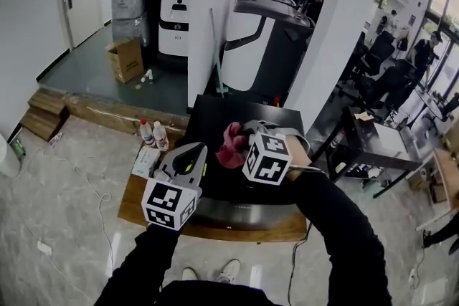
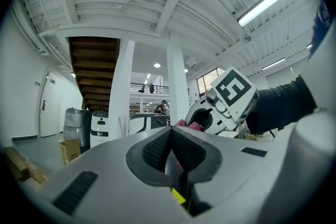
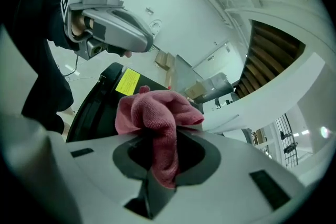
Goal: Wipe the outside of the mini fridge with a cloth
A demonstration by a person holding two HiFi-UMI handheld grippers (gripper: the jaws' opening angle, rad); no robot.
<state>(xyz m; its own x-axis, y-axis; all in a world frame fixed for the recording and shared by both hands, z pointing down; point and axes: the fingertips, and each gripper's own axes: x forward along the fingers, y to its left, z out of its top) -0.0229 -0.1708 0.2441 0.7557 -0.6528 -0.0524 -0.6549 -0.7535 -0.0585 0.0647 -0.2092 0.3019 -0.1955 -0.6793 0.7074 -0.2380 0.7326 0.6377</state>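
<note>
Head view: we hold the right gripper point(image 1: 242, 143) over the top of the black mini fridge point(image 1: 215, 118), w/ the pink cloth point(image 1: 229, 147) at its tip. The left gripper point(image 1: 195, 154) is just beside.

Left gripper view: jaws pressed together, nothing btwn.

Right gripper view: jaws pinch the cloth, bunched above the fridge near a yellow sticker point(image 3: 127, 81).

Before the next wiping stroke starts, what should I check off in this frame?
1. Cloth clamped between the right gripper jaws: ok.
2. Left gripper shut with nothing in it: ok.
3. Cloth over the top of the mini fridge: ok.
4. Cloth actually pressed against the fridge surface: cannot tell.
5. Bottles stand beside the fridge, not on it: ok.
</note>
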